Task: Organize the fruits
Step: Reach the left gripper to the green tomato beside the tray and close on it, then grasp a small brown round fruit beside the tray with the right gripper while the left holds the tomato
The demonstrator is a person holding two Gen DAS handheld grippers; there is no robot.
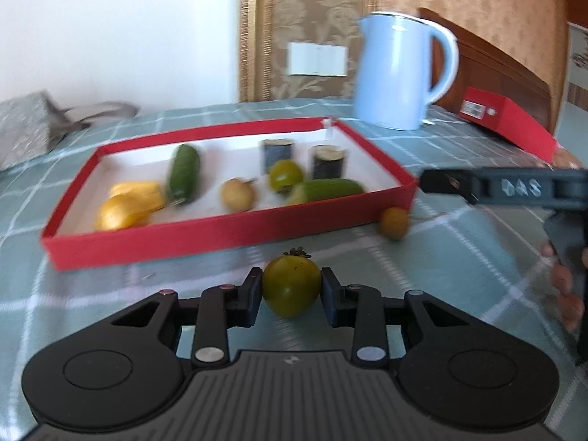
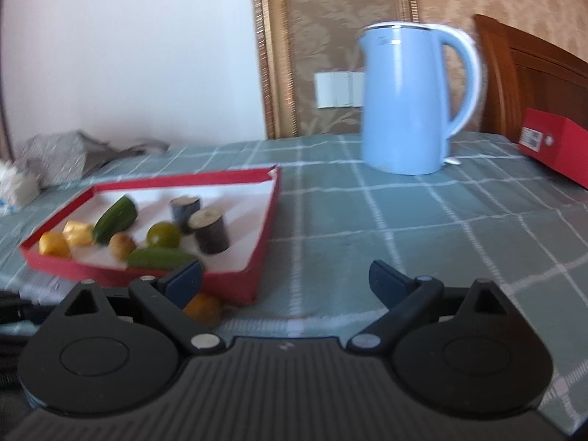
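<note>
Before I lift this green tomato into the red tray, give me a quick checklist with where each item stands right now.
1. Left gripper shut on the green tomato, pads on both sides: ok.
2. Tomato clear of the tablecloth: cannot tell.
3. Free space in the red tray: ok, white floor bare near its right end.
4. Right gripper open and holding nothing: ok.
5. Orange fruit outside the tray's corner: not ok, not yet put away.
</note>
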